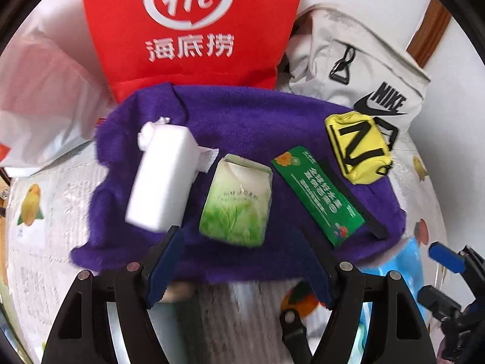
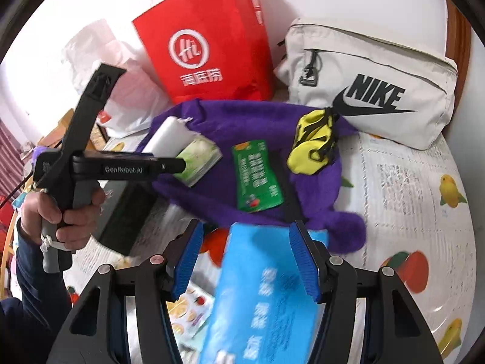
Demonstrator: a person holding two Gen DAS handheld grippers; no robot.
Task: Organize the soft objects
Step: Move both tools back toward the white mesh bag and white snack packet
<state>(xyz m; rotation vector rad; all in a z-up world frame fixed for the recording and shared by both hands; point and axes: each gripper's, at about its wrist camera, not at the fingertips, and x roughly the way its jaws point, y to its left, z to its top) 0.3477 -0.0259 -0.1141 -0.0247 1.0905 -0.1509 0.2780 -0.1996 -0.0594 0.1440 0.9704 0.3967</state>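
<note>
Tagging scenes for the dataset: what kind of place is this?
Most likely a home, a lived-in room with a cluttered table. Signs: a fruit-print tablecloth, a red shopping bag and a white backpack against the wall, and tissue packs on a purple cloth.

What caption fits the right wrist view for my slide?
Right gripper fingers straddle a blue packet beside a purple cloth holding small packs.

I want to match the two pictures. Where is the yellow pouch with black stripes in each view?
Left wrist view: the yellow pouch is at the right, at the right end of the purple plush cloth, just below the Nike logo.
Right wrist view: the yellow pouch is right of centre, at the cloth's upper right.
Shared landmark: the white Nike bag, directly behind the pouch in both views.
</note>
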